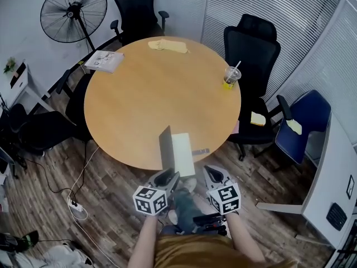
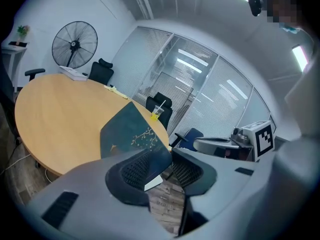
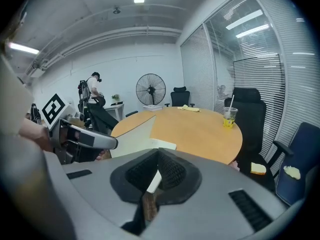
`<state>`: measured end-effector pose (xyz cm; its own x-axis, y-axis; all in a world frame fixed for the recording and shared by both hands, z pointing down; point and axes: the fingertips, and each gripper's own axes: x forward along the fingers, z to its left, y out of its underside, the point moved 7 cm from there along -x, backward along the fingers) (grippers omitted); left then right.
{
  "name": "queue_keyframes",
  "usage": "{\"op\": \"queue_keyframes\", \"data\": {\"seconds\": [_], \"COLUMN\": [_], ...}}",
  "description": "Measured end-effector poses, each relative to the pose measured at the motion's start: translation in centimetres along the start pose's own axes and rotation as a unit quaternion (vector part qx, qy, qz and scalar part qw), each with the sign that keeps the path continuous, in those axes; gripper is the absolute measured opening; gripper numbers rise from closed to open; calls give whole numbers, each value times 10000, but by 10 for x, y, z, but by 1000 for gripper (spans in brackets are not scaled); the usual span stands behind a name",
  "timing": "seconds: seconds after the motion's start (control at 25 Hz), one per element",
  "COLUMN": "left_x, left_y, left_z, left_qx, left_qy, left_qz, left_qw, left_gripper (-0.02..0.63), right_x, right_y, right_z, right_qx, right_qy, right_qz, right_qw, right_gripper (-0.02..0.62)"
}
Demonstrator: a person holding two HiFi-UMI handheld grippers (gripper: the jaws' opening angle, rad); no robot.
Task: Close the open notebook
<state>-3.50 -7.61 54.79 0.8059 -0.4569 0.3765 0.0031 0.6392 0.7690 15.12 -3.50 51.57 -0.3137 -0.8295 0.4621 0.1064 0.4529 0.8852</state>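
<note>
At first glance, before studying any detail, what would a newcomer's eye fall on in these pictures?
A round wooden table fills the room, and at its near edge lies a half-open notebook, dark cover raised. Two grippers with marker cubes meet it: the left gripper stands open around the cover, the right gripper is shut on the pale page edge. A yellow drink with a straw stands near the table's right edge.

I stand at a round wooden table (image 1: pixel 156 94). Black chairs (image 1: pixel 251 49) sit around it. A fan (image 1: pixel 73 11) stands by the white wall (image 1: pixel 22 32).
</note>
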Motion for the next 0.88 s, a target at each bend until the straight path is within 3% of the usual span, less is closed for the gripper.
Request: {"op": "queue_keyframes", "data": {"seconds": [0.88], "left_x": [46], "left_y": [15], "left_z": [-12], "left_qx": [103], "left_qy": [387], "left_qz": [538], "left_qw": [9977], "left_gripper": [156], "right_x": [13], "right_y": [14], "right_z": [-25], "right_qx": [152], "right_qy": [14], "right_qz": [311], "right_qw": [9994], "right_gripper": [12]}}
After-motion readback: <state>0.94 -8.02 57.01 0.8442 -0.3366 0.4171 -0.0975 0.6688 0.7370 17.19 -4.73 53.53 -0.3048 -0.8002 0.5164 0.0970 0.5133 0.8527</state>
